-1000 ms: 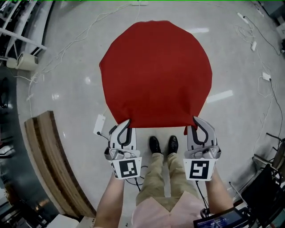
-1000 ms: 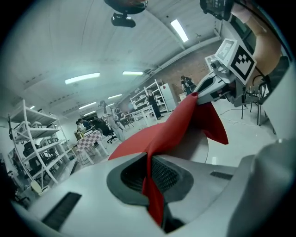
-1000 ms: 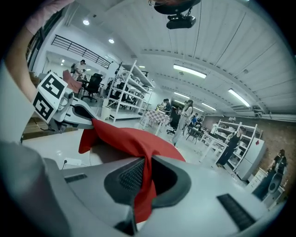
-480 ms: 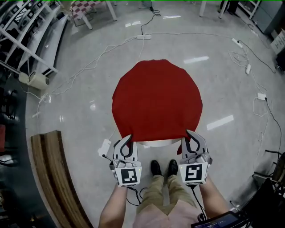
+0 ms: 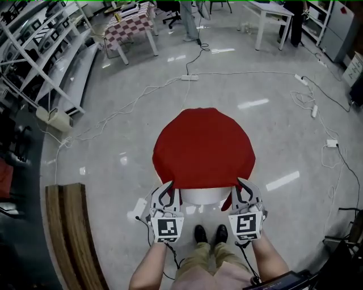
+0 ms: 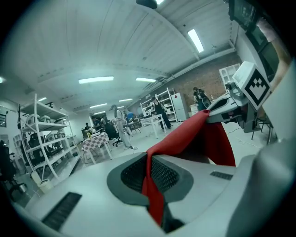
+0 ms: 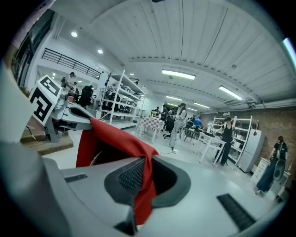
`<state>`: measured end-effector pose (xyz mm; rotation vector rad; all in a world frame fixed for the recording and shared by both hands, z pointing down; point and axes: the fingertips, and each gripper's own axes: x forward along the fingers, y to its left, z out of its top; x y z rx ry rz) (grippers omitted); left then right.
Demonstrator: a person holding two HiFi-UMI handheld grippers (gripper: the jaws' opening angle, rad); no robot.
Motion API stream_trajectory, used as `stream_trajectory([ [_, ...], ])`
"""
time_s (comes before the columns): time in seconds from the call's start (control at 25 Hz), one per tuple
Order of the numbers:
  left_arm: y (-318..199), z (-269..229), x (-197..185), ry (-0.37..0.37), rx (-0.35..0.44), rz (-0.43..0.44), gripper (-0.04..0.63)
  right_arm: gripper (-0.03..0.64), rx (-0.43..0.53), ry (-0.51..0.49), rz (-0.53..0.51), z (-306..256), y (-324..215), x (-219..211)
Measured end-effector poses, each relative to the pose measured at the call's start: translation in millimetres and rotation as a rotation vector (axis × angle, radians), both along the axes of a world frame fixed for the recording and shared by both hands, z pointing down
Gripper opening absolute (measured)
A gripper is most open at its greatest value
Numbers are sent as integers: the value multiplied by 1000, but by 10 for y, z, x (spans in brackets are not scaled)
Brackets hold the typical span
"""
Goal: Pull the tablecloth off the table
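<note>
A round red tablecloth (image 5: pixel 203 148) covers a small table in the middle of the head view. Its near edge is lifted, and the white table rim (image 5: pixel 201 196) shows beneath it. My left gripper (image 5: pixel 168 191) is shut on the cloth's near left edge. My right gripper (image 5: pixel 243 188) is shut on the near right edge. In the left gripper view a fold of red cloth (image 6: pixel 155 190) is pinched between the jaws of the left gripper (image 6: pixel 149 159), and the cloth stretches across to the right gripper (image 6: pixel 231 104). The right gripper view shows the right gripper (image 7: pixel 144 169) clamped on the red cloth (image 7: pixel 115 139).
A wooden bench (image 5: pixel 74 238) lies on the floor at the left. Cables and power strips (image 5: pixel 187 77) trail over the grey floor behind the table. A checkered table (image 5: pixel 131 31), a white desk (image 5: pixel 272 14) and shelving (image 5: pixel 34 51) stand further back. The person's shoes (image 5: pixel 210 233) are just before the table.
Both grippers have risen with the cloth's near edge held in them. The white table rim now shows under that edge. The head view has tilted up, so the cloth looks smaller.
</note>
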<state>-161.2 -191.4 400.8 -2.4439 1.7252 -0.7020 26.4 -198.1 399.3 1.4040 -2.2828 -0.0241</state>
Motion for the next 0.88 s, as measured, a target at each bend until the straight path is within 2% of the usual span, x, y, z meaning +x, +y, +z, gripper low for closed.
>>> stream_trajectory([
  [0.44,-185,-543,41,42,17,-17,32,28,6,-62,28,-487,-146,56],
  [0.88,-245,-900,22,52,45,-47,32,28,42,-99,37,-859,-213,50],
])
